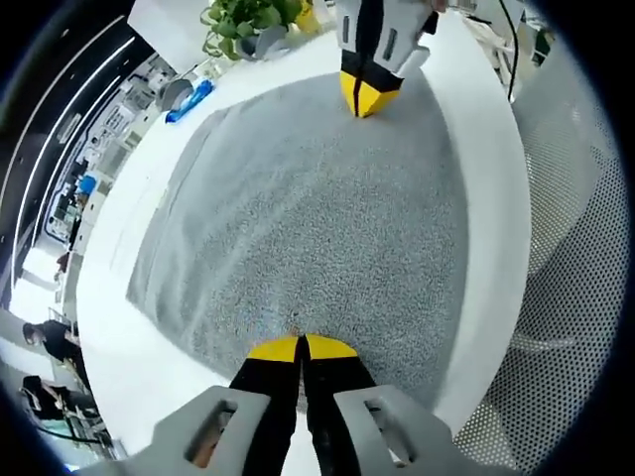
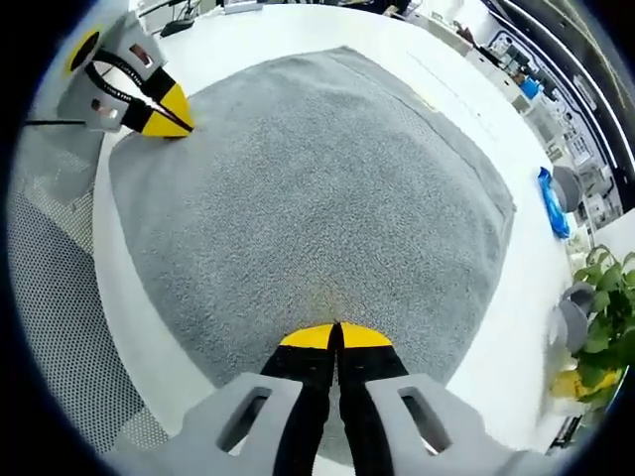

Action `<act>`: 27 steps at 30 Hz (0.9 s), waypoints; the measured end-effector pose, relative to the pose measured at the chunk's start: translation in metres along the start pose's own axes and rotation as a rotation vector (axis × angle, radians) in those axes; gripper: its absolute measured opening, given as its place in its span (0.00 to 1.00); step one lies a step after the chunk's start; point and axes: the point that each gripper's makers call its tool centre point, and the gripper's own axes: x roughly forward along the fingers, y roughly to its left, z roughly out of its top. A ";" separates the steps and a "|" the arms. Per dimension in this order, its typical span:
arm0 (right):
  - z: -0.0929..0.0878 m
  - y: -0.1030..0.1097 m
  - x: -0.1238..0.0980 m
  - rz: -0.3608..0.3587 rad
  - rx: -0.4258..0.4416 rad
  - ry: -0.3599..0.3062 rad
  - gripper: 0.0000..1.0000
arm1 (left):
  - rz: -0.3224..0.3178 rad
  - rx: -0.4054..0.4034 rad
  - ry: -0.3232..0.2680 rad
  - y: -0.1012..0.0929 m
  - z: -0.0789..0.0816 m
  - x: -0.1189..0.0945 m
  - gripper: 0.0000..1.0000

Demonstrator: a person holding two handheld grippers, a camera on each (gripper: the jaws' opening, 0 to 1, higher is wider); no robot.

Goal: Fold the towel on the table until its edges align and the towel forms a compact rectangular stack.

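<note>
A: Where is the towel held?

B: It is spread flat on the white worktop, ahead of both grippers. Its near edge is pinched by the closed left gripper and right gripper, probably so one side is lifted evenly for folding.

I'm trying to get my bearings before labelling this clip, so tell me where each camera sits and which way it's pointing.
Left gripper view: rides the left claw, shut at the near edge of the grey towel, looking across it toward the potted plant; the right claw shows at the far edge.
Right gripper view: rides the right claw, shut at the opposite towel edge, looking back; the left claw shows top left.
Shared: towel, white table, plant, blue object, both claws.
</note>
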 end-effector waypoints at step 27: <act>0.003 0.036 -0.009 0.009 0.017 -0.122 0.00 | -0.044 0.002 -0.015 0.012 -0.018 -0.001 0.01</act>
